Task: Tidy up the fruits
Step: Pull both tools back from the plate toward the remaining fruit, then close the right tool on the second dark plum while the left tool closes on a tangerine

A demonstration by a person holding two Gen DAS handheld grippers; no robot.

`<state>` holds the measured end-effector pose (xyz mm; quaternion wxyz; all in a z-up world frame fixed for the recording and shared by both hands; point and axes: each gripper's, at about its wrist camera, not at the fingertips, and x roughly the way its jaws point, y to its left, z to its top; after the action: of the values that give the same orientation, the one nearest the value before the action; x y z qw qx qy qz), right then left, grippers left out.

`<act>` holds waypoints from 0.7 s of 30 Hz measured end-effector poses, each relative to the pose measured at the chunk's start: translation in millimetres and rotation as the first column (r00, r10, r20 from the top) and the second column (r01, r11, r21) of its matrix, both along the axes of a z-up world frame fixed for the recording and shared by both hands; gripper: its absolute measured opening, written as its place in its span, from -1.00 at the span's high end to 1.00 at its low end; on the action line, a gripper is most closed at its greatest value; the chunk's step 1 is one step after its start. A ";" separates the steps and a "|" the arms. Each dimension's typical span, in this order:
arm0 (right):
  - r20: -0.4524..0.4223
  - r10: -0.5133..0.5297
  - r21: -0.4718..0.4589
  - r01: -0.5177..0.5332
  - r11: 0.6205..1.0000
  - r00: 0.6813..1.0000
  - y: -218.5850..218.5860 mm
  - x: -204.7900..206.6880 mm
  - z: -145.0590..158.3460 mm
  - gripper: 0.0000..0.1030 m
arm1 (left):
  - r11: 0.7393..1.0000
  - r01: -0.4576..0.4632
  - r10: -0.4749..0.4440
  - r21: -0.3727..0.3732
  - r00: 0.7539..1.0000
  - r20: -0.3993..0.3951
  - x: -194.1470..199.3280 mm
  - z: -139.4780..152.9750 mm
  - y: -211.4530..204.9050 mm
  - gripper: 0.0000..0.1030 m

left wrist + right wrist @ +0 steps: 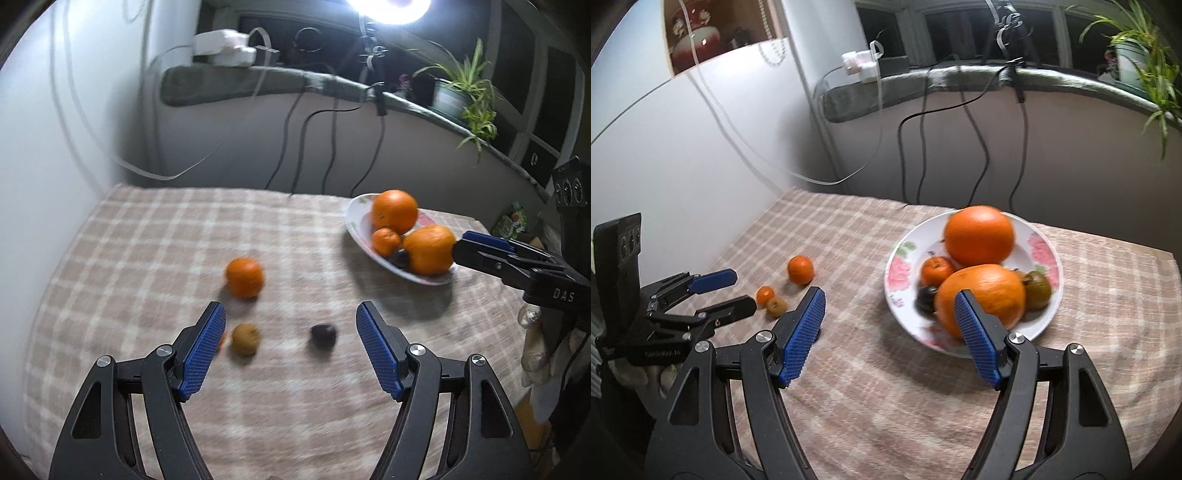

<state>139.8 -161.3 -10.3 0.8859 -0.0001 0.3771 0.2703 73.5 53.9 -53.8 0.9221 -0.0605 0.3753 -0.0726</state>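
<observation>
A white flowered plate (1043, 243) (356, 218) holds two big oranges (979, 234) (982, 291), a small mandarin (936, 270), a dark plum (925, 299) and a greenish fruit (1038, 290). On the checked cloth lie an orange (245, 277), a brown kiwi (245, 339) and a dark plum (323, 335); a tiny mandarin (765, 294) lies beside the kiwi (776, 306). My left gripper (291, 347) is open above the kiwi and plum. My right gripper (890, 332) is open and empty just in front of the plate.
The checked cloth (155, 236) covers the table. A wall stands at the left. Cables (332, 147) hang behind the table below a windowsill with a potted plant (465, 96). A bright lamp (388, 9) shines above.
</observation>
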 end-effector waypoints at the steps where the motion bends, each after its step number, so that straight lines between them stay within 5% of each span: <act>1: -0.005 0.014 -0.003 -0.014 1.000 1.000 4.6 -0.7 -2.2 -0.46 | 1.000 -0.008 0.008 -0.001 1.000 -0.005 -1.2 -1.6 3.6 -0.42; 14: -0.063 0.152 -0.036 -0.155 0.987 0.986 52.4 -4.3 -28.4 -0.46 | 0.994 -0.079 0.071 -0.081 0.993 -0.094 -6.5 -31.1 50.4 0.10; 21: -0.102 0.204 -0.060 -0.210 0.976 0.974 73.6 -5.8 -44.4 -0.17 | 0.989 -0.083 0.069 -0.123 0.990 -0.120 3.4 -40.1 58.8 0.31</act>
<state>134.0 -87.6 -54.8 0.8334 -0.0576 0.4259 0.3474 77.0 112.7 -93.9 0.8952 -0.1378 0.4199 -0.0575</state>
